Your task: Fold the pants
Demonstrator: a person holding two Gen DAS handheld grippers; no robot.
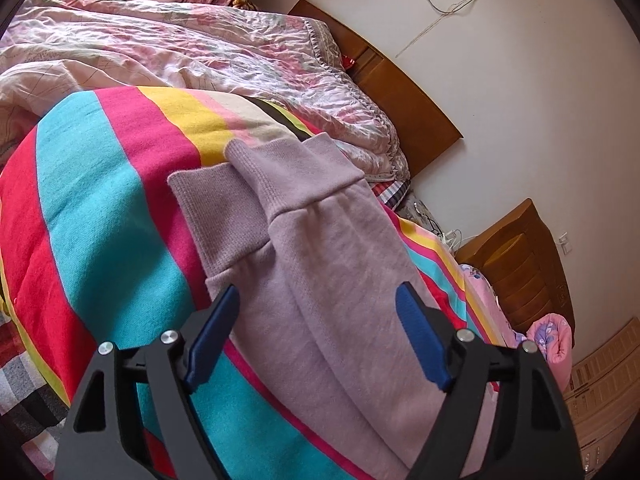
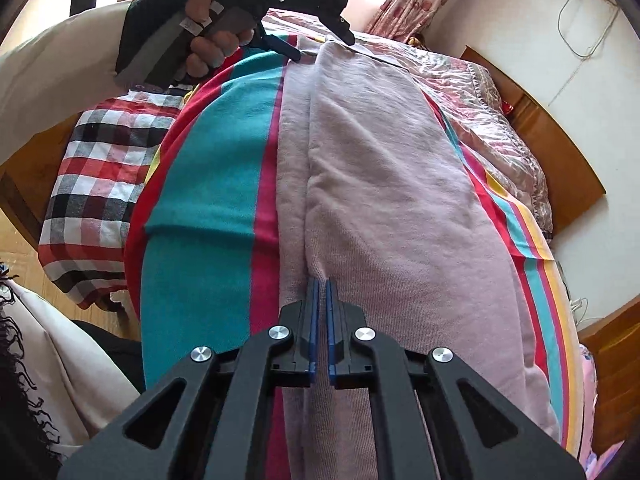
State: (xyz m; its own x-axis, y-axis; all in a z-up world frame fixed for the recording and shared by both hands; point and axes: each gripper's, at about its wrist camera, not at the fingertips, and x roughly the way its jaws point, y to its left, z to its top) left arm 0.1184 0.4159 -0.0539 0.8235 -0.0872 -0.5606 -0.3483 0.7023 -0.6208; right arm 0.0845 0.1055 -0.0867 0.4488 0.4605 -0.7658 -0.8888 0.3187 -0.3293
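Note:
Lilac sweatpants (image 1: 320,248) lie lengthwise on a striped blanket (image 1: 104,208) on the bed, one leg folded over the other, their ribbed cuffs (image 1: 224,208) at the far end in the left wrist view. My left gripper (image 1: 318,302) is open, its blue fingers astride the legs just above the cloth. In the right wrist view the pants (image 2: 384,184) run away from me. My right gripper (image 2: 322,284) is shut with its fingertips at the pants near their upper end; whether cloth is pinched I cannot tell. The left gripper (image 2: 308,46) shows at the far end, held by a gloved hand.
A pink floral quilt (image 1: 224,52) is bunched beyond the blanket by the wooden headboard (image 1: 400,92). A wooden nightstand (image 1: 524,264) stands beside the bed. A checked sheet (image 2: 104,168) hangs at the bed's left edge above the wooden floor (image 2: 16,256).

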